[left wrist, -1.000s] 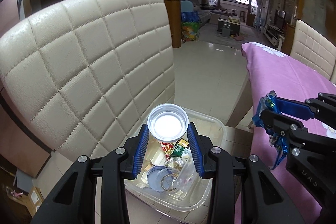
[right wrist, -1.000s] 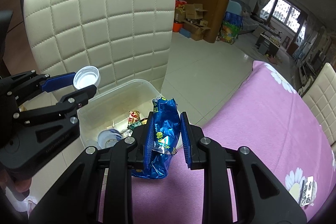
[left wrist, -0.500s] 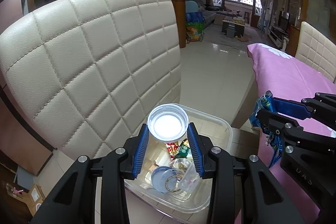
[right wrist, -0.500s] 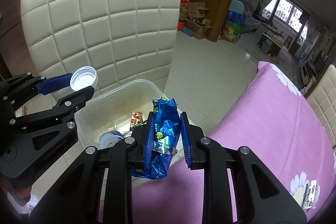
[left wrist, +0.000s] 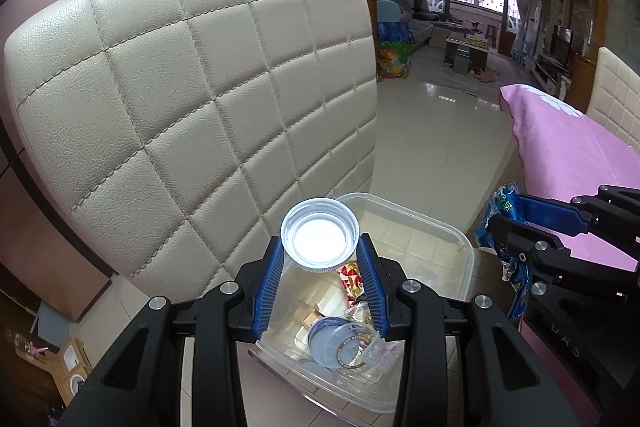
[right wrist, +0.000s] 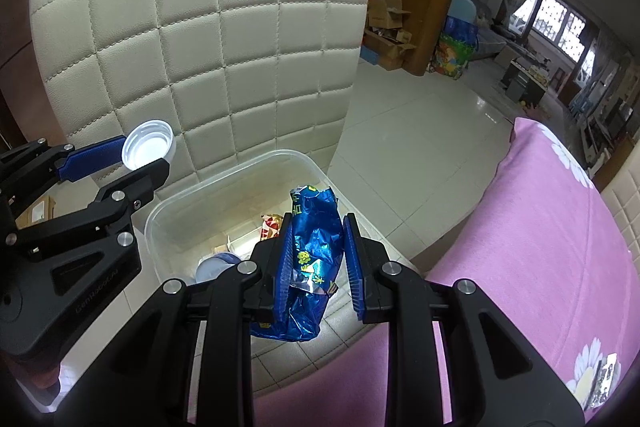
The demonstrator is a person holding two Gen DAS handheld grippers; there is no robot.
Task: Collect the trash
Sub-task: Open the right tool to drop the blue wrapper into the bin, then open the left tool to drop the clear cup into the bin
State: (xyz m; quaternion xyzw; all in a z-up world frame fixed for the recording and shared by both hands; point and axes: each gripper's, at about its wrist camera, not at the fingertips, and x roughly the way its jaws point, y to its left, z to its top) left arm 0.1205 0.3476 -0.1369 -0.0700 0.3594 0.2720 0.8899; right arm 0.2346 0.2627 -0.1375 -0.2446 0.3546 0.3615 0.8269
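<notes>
While the left hand-held gripper (left wrist: pixel 320 259) pinches a white plastic lid (left wrist: pixel 319 240) edge-on between its blue pads, the lid hangs above the near-left rim of a clear plastic bin (left wrist: pixel 448 227) – open side facing the camera. That bin sits on a cream chair seat, in front of the quilted chair back (left wrist: pixel 192 107), and already holds wrappers and a blue-rimmed lid. Over the bin's right edge, the right hand-held gripper (right wrist: pixel 316 259) is clamped on a crumpled blue foil snack bag (right wrist: pixel 316 227) – beside the pink floral tabletop (right wrist: pixel 560 247).
</notes>
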